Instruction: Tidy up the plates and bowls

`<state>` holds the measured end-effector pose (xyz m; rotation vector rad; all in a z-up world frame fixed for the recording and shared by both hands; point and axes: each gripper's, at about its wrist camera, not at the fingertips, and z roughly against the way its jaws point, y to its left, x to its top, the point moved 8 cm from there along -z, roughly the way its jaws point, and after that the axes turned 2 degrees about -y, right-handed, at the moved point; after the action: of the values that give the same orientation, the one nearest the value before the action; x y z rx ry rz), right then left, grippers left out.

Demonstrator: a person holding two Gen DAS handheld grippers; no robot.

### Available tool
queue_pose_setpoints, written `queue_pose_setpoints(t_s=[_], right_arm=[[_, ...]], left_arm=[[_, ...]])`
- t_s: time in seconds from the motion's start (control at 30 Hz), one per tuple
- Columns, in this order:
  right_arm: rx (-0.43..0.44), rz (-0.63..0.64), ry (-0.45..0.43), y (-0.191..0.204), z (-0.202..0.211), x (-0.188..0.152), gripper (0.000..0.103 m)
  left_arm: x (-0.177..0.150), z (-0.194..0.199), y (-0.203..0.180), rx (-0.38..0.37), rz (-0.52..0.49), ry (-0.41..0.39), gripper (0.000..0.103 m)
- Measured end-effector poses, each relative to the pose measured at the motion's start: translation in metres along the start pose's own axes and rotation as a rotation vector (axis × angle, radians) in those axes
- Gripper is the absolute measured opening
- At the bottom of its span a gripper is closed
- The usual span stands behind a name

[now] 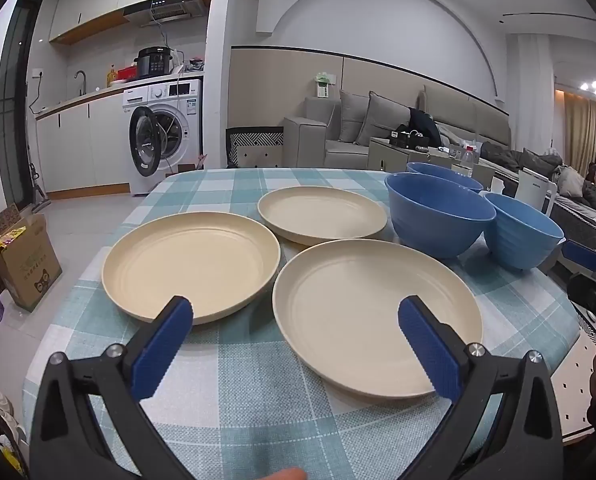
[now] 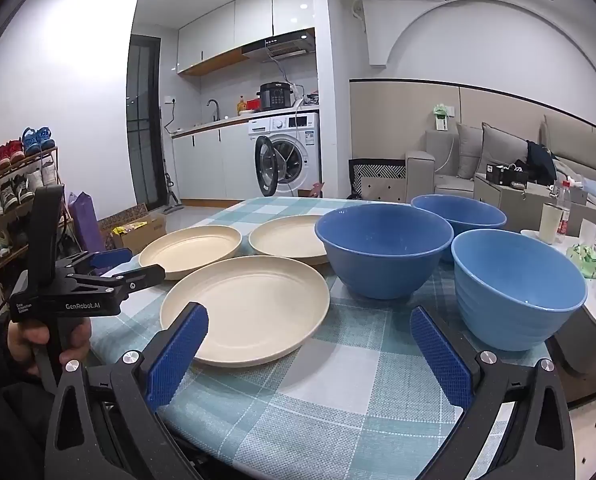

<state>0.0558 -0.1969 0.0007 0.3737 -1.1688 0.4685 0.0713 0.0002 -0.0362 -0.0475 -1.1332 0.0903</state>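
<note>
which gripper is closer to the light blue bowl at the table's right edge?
Right. The right gripper is open just short of the light blue bowl, a little to its left. The left gripper is open over the cream plates, further left.

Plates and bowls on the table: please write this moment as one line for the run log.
left tool: open, empty | right tool: open, empty | plates: three, separate | bowls: three, upright, unstacked | stacking: not yet begun

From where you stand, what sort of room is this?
Most likely a small open-plan apartment, kitchen and living room in one. A washing machine sits under the kitchen counter, a grey sofa lines the far wall, and cream plates and blue bowls sit on a checked dining table.
</note>
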Motion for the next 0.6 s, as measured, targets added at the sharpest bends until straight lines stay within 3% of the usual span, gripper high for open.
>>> queue_pose_setpoints(t_s=[0.6], right_arm=[[0.003, 0.001, 0.006, 0.001, -0.001, -0.0018, 0.103]], left_arm=[[-0.0008, -0.0004, 0.0009, 0.008, -0.008, -0.006, 0.103]])
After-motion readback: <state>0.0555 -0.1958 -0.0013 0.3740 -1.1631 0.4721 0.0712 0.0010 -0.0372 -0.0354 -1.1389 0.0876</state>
